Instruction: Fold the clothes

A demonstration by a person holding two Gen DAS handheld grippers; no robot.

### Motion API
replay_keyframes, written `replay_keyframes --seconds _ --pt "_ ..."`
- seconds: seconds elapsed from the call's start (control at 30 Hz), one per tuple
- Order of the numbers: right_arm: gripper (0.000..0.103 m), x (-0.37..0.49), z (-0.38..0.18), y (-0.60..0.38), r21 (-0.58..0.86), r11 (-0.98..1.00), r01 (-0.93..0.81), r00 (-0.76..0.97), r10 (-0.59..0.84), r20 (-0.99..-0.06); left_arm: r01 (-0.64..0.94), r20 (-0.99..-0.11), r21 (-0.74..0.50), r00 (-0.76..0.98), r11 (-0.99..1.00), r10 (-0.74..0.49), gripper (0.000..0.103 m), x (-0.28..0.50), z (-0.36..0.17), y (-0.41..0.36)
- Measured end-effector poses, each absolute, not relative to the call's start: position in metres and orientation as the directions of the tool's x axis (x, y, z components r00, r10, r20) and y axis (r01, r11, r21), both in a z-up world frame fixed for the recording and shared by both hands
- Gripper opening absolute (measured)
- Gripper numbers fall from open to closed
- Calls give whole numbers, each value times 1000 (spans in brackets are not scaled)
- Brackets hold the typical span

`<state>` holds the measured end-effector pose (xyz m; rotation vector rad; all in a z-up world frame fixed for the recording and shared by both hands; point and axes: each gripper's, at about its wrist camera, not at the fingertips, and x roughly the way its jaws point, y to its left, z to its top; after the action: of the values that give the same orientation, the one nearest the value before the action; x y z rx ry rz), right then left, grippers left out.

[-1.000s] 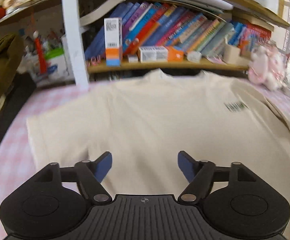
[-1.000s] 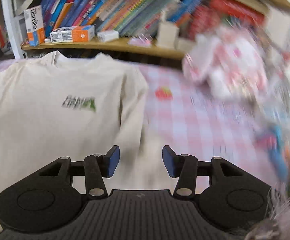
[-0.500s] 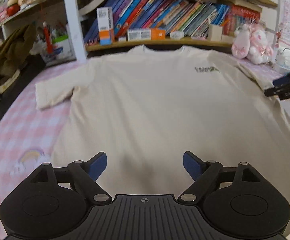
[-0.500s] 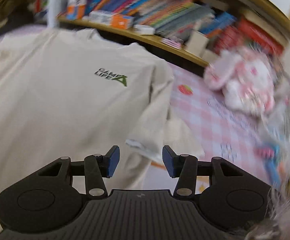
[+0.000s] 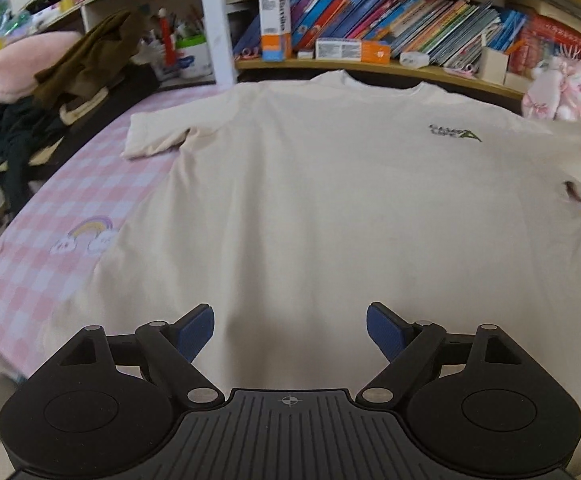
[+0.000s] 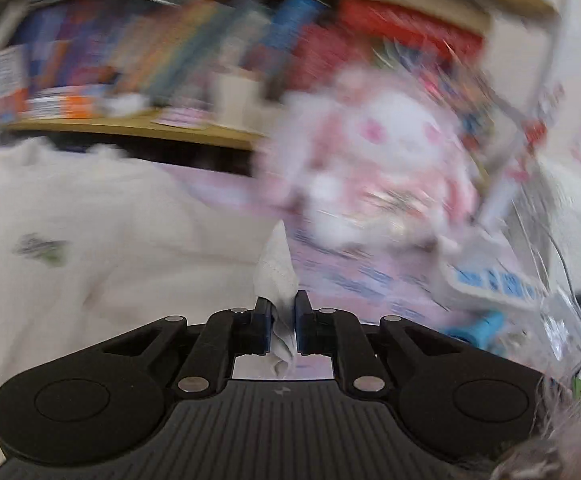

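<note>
1. A cream T-shirt [image 5: 330,208] lies spread flat, front up, across a pink-and-white checked surface [image 5: 42,248], filling the centre of the left wrist view, its collar toward the bookshelf at the top of the frame.
2. The left claw [image 5: 289,330] hangs above the shirt's lower body at the bottom centre of the frame, its blue-padded fingers [image 5: 196,330] wide apart with nothing between them.
3. One short sleeve [image 5: 150,140] lies out flat at centre left, on the checked cloth; a small dark logo [image 5: 452,133] marks the chest at upper right.
4. In the heavily blurred right wrist view, the right claw [image 6: 282,316] at lower centre is closing its jaws, and a fold of the shirt's cream fabric [image 6: 276,268] stands pinched between the pads and rises above them.
5. The rest of the shirt [image 6: 90,240] spreads across the left half of that frame.
6. A pink-and-white plush toy [image 6: 378,168] sits right of centre, beyond the pinched fabric, too blurred to make out in detail.
7. A wooden bookshelf [image 5: 370,68] packed with colourful books [image 5: 390,20] runs across the top of the left wrist view, behind the collar.
8. A heap of brown and dark clothes [image 5: 74,80] lies at upper left, beside the surface.
9. A rainbow-and-cloud print [image 5: 88,236] decorates the checked cloth at centre left, just beside the shirt's side edge.
</note>
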<state>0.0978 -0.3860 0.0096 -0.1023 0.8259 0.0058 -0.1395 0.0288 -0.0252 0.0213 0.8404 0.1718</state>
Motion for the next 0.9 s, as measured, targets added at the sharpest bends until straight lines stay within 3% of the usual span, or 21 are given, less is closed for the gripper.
replay_keyframes --seconds 0.27,0.37,0.47,0.73,0.83,0.9 --pt "13 136 -33 -421 -48 999 -6 593 -35 -804 -194 -765 87 615 977 190 86 -144 -22 19" --pt "38 134 -35 -425 -75 996 41 615 -84 -784 -188 -764 99 615 977 196 86 -144 -21 15" --pt "38 121 -25 -431 -92 994 60 650 -109 -752 -183 -758 112 620 977 203 86 -143 -21 12" --pt "35 50 -17 -397 31 994 -105 641 91 -762 -272 -764 59 607 961 219 86 -134 -25 32" --pt "30 43 -34 -378 -26 989 -146 583 65 -810 -316 -760 38 607 948 233 86 -133 -23 41" --pt "32 34 -37 -376 -46 986 -158 581 56 -812 -333 -743 46 619 942 255 86 -136 -20 46"
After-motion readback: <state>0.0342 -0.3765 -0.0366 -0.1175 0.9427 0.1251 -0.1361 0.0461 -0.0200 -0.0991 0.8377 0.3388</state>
